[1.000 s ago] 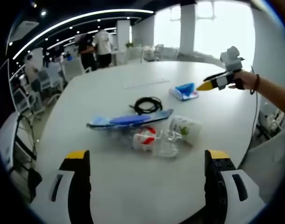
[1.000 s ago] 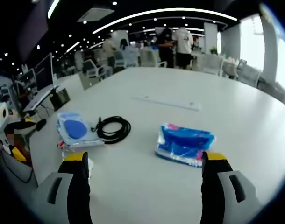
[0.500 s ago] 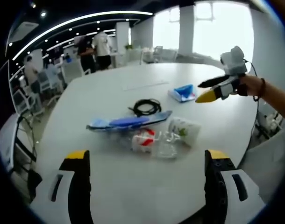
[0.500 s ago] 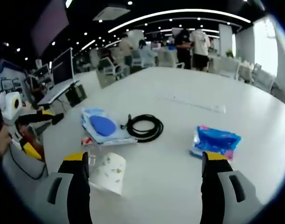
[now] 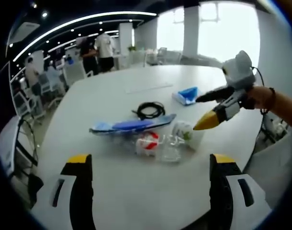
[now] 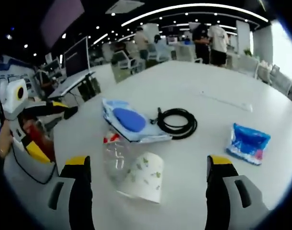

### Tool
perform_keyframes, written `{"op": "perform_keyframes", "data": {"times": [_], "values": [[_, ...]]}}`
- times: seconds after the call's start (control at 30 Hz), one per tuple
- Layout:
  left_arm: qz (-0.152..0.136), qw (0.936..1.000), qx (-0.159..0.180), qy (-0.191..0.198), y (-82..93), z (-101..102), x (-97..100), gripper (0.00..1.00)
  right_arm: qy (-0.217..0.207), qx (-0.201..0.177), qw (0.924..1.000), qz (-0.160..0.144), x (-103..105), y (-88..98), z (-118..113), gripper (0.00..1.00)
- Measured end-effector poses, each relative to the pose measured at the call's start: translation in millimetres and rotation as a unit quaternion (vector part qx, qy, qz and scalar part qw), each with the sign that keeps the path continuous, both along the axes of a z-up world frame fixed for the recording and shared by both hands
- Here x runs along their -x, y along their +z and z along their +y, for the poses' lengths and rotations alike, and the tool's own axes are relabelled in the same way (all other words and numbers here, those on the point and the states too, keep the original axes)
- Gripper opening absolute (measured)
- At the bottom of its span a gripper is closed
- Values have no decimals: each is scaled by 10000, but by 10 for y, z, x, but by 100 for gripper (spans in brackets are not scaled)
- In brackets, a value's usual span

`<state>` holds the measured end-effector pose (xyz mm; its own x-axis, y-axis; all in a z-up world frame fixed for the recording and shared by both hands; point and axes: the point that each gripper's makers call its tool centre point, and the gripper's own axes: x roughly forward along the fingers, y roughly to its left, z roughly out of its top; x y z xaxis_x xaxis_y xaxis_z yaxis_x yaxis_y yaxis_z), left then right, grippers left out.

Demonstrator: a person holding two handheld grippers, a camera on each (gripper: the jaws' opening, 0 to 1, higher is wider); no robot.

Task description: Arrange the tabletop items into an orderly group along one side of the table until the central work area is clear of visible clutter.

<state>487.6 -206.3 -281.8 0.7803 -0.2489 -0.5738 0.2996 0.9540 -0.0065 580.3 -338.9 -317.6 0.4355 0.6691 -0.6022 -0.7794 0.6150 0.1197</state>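
Note:
On the white round table (image 5: 112,191) lies a cluster: a white paper cup (image 5: 189,134) on its side, a clear plastic cup (image 5: 169,147), a red-and-white item (image 5: 148,142), a flat blue packet (image 5: 134,124), a black cable coil (image 5: 151,109) and a blue tissue pack (image 5: 188,94). My left gripper (image 5: 151,160) stands open short of the cluster. My right gripper (image 5: 206,110) hovers open just over the paper cup's right side. In the right gripper view the paper cup (image 6: 145,178) and clear cup (image 6: 115,158) lie ahead between the jaws of my right gripper (image 6: 149,163). The left gripper (image 6: 55,132) shows at the left.
The blue packet (image 6: 131,122), cable coil (image 6: 177,123) and tissue pack (image 6: 249,143) lie farther across the table. A person's hand (image 5: 265,98) holds the right gripper. Office chairs (image 6: 119,64), desks and standing people (image 5: 105,45) fill the room behind.
My right gripper has swung from the tissue pack over toward the paper cup and come lower and closer. The left gripper and the table items have stayed put.

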Motion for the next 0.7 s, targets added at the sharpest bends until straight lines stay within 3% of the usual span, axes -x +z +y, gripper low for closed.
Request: {"op": "perform_keyframes", "data": {"times": [0.7], "values": [[27,10000,-72,57,8,72,40,99,450,-4,9982,405,308,-164,520,93]]}}
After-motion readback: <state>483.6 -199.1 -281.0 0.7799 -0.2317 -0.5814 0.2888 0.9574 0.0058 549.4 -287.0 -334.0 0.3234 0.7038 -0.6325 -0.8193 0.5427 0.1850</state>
